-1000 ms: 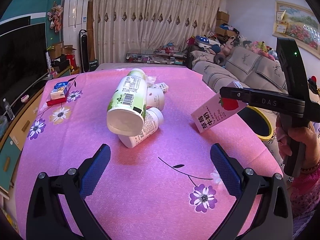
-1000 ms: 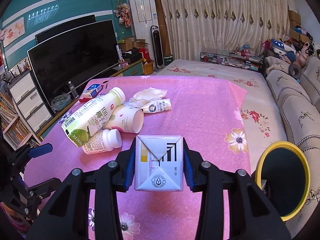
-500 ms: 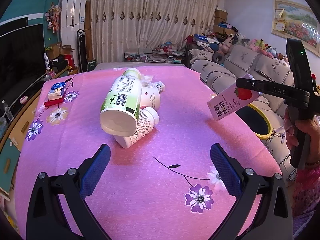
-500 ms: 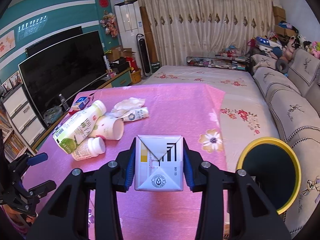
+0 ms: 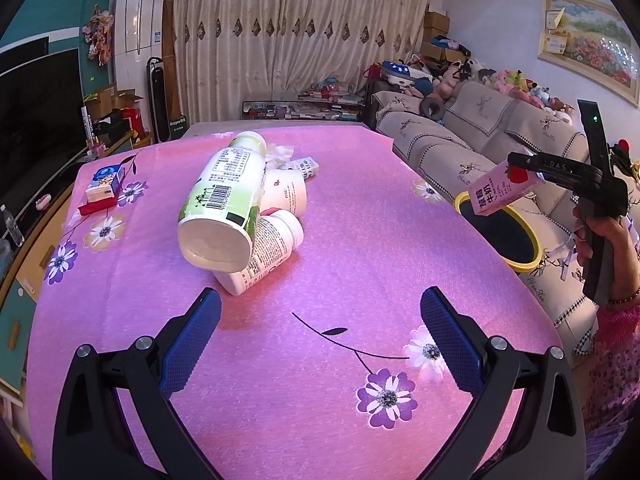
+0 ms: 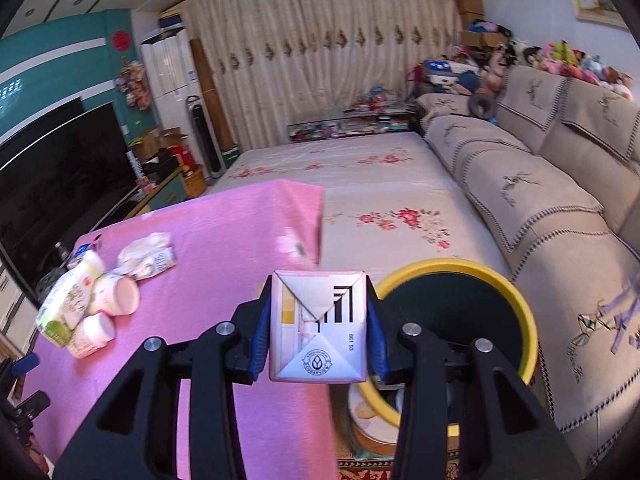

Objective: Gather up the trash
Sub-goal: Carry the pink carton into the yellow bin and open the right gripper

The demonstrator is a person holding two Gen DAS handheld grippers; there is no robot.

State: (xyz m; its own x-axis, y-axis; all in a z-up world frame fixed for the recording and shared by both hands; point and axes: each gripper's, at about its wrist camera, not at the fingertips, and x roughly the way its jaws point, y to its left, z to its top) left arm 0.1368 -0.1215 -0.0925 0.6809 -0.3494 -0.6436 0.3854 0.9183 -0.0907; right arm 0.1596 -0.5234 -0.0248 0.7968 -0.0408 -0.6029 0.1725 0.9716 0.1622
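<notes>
Pink carton clamped; right tool above bin rim.

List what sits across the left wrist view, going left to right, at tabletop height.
Small blue-and-white carton → green-labelled bottle → white paper cup → yellow-rimmed bin → pink milk carton held over the bin by the right gripper.

Bottles heaped mid-table; bin beside table's right edge, before sofa
</notes>
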